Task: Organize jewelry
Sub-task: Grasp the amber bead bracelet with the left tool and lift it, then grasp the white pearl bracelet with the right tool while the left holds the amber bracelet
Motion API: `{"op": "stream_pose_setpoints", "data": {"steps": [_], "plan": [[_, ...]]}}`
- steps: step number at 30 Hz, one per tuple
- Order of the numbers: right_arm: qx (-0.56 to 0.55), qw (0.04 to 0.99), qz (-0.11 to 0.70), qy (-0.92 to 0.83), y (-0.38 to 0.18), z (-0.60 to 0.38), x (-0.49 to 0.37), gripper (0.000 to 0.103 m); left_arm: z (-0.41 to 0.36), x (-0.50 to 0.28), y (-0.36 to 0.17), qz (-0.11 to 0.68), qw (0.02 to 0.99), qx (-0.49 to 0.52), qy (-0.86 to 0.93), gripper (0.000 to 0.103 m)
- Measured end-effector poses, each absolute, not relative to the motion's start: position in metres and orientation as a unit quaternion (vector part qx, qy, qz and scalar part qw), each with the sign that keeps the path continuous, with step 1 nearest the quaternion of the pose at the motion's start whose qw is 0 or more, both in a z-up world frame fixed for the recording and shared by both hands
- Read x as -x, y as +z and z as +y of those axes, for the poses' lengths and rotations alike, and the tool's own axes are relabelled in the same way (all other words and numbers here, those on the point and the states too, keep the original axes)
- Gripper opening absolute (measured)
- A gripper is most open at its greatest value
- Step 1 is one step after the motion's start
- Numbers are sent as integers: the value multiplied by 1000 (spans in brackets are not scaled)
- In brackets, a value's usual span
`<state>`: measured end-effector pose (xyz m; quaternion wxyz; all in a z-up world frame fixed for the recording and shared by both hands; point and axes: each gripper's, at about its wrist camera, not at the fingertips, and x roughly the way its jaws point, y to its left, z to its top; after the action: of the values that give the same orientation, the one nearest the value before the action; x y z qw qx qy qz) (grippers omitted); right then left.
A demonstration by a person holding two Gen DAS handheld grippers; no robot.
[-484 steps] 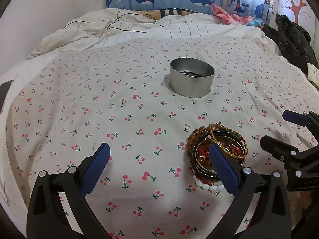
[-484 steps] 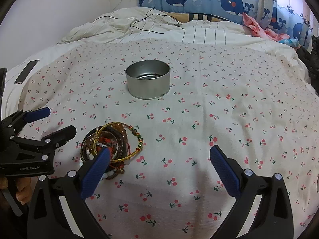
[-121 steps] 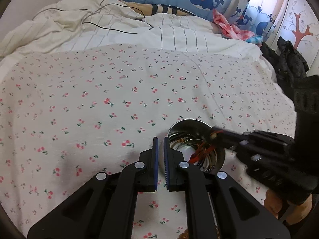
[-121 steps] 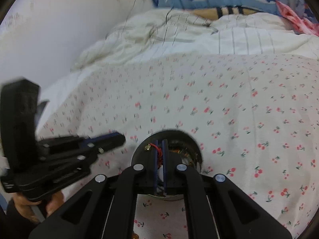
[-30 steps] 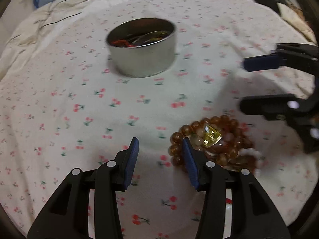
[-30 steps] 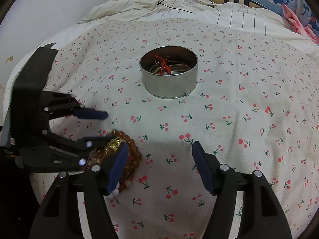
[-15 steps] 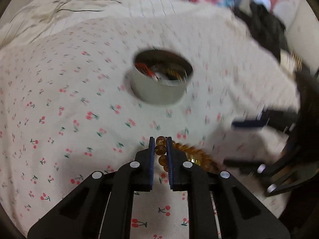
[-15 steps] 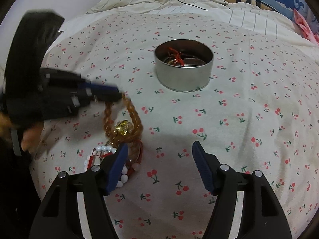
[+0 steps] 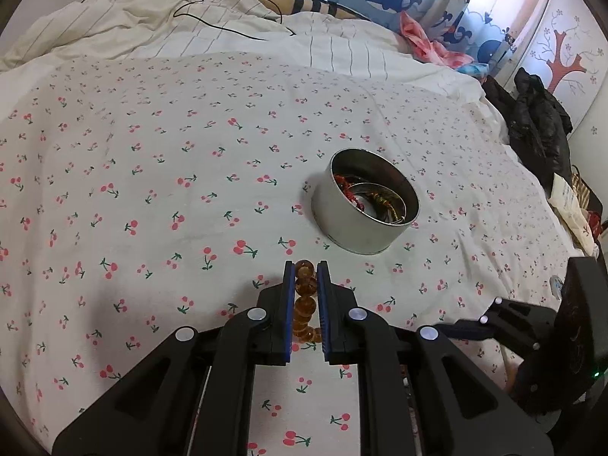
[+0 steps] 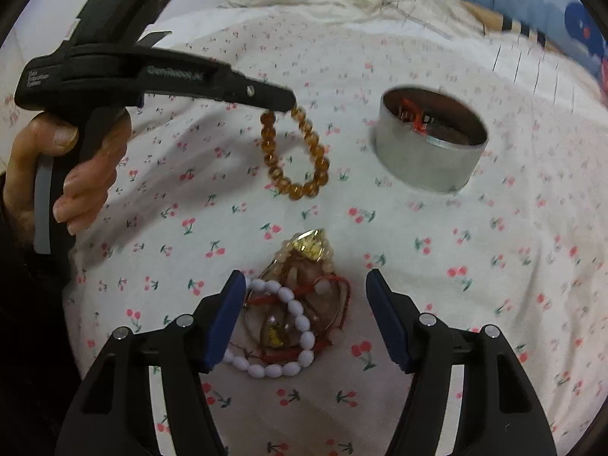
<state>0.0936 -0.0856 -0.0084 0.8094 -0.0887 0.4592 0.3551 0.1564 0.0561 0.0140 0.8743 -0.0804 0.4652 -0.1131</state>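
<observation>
So my left gripper (image 9: 305, 281) has its jaws pinched tight on the amber bead bracelet (image 10: 294, 152), and from the right wrist cam I can see the loop hanging free below the tips, clear of the cherry-print sheet (image 9: 152, 174), with its lowest beads just above the fabric. On the left wrist cam the beads (image 9: 305, 300) run in a line right between the two blue pads. The round metal tin (image 9: 366, 209) sits out toward the middle of the bed, a bit ahead and to the right of my left gripper, and it's already got some stuff in it: red cord and a couple of thin bangles as far as I can tell. My right gripper (image 10: 306, 315) has its jaws spread wide, holding nothing, hovering over the leftover pile (image 10: 300, 304) near the front edge of the bed. That pile has a white oval-bead bracelet (image 10: 288, 338), some red string, pale translucent beads and a gold-flecked charm (image 10: 309, 245) on the far side. The pile sits between the pads from this angle, though I honestly can't tell if they're touching it. My left hand (image 10: 76, 174) shows wrapped around the handle at the left edge of that view.
</observation>
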Motion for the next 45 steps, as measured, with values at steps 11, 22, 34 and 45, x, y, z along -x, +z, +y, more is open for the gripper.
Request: {"op": "stream_pose_setpoints", "data": {"steps": [11,22,34,45], "plan": [[82,798,481,354,-16,-81,-103,49,58,-156,15,466,874,79,-114,10],[97,767,493,400,-7,-93,-98,49,59,-155,14,468,873,78,-112,10],[135,747,503,413,-14,-93,-85,24,58,-155,14,470,872,74,-114,10],[132,753,490,418,-15,-85,-85,26,57,-155,13,472,871,72,-117,10]]}}
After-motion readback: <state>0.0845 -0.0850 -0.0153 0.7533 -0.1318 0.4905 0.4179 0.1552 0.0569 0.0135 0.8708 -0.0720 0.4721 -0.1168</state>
